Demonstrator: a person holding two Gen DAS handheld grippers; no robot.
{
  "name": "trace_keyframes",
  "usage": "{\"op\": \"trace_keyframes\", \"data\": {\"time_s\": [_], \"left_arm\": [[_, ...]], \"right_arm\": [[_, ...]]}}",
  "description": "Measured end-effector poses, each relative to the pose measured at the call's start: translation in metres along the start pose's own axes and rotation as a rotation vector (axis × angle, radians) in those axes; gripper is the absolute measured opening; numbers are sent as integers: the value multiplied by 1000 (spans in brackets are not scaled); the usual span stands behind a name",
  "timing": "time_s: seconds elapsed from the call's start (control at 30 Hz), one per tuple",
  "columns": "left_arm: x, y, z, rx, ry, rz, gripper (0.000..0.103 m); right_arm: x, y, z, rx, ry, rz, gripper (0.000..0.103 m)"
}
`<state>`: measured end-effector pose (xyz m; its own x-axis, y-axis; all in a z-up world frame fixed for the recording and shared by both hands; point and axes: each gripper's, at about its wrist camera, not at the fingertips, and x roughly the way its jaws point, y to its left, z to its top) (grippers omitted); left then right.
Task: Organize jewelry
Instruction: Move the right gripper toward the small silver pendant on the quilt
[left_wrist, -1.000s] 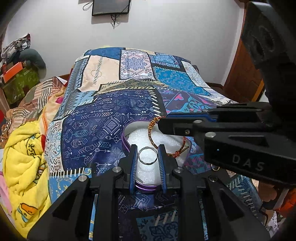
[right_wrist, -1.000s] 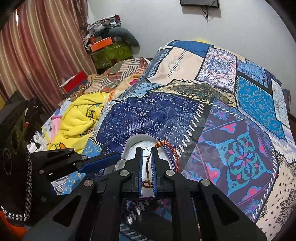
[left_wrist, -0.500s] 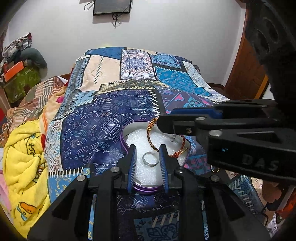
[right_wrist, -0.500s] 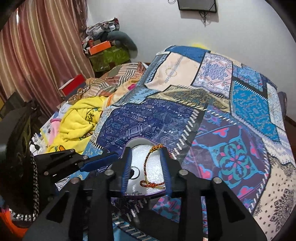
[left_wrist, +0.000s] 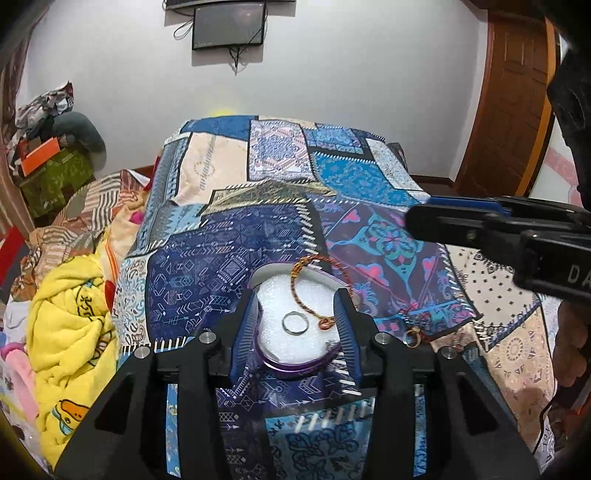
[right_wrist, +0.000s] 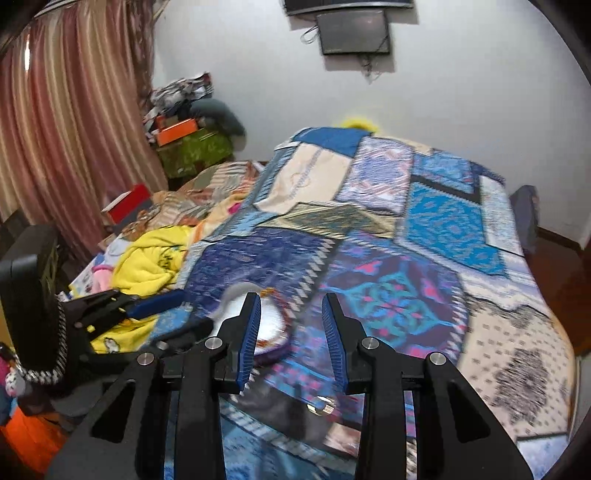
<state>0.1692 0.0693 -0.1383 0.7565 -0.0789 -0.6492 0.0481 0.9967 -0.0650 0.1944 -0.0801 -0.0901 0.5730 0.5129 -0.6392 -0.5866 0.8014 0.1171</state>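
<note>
While your left gripper (left_wrist: 295, 325) hangs over the purple jewelry box (left_wrist: 295, 363) in the lower middle of the left wrist view, its jaws are opening and grip nothing; the blue pads stand either side of the box's white foam lining, clear of what lies on it. On that foam a silver ring (left_wrist: 294, 324) lies flat at the centre. A braided orange-and-gold bracelet (left_wrist: 300, 291) loops from the upper rim of the box down to a knot just right of the ring, and it seems to trail over the right rim. To the lower right of the box, on the patchwork bedspread (left_wrist: 207, 266), a small gold ring (left_wrist: 411, 338) lies by itself near a bit of red thread.

Your right gripper (right_wrist: 291, 332) shows in the lower middle of its own view with a clear gap between its pads and nothing between them; only bedspread shows through. That view is blurred. In it the box sits just left of the left finger, partly hidden behind it, and a small gold piece (right_wrist: 320, 408) lies low in the frame; what it is you cannot tell. In the left wrist view the right gripper enters from the right edge, well above and to the right of the box. A yellow blanket (left_wrist: 70, 332) lies bunched at the left of the frame.
</note>
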Motion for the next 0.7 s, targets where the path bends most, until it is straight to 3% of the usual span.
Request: {"op": "trace_keyframes", "data": {"time_s": [0.13, 0.37, 0.57, 0.7], "left_arm": [[-6, -13, 3, 17, -4, -18, 49], [1, -47, -2, 54, 35, -103, 49], [30, -74, -18, 73, 125, -174, 49], [50, -81, -30, 86, 186, -187, 48]], "right_arm": [[-17, -20, -10, 22, -2, -69, 31], [-30, -51, -35, 66, 39, -148, 32], [-24, -68, -66, 90, 123, -147, 32], [-11, -67, -84, 101, 189, -99, 32]]}}
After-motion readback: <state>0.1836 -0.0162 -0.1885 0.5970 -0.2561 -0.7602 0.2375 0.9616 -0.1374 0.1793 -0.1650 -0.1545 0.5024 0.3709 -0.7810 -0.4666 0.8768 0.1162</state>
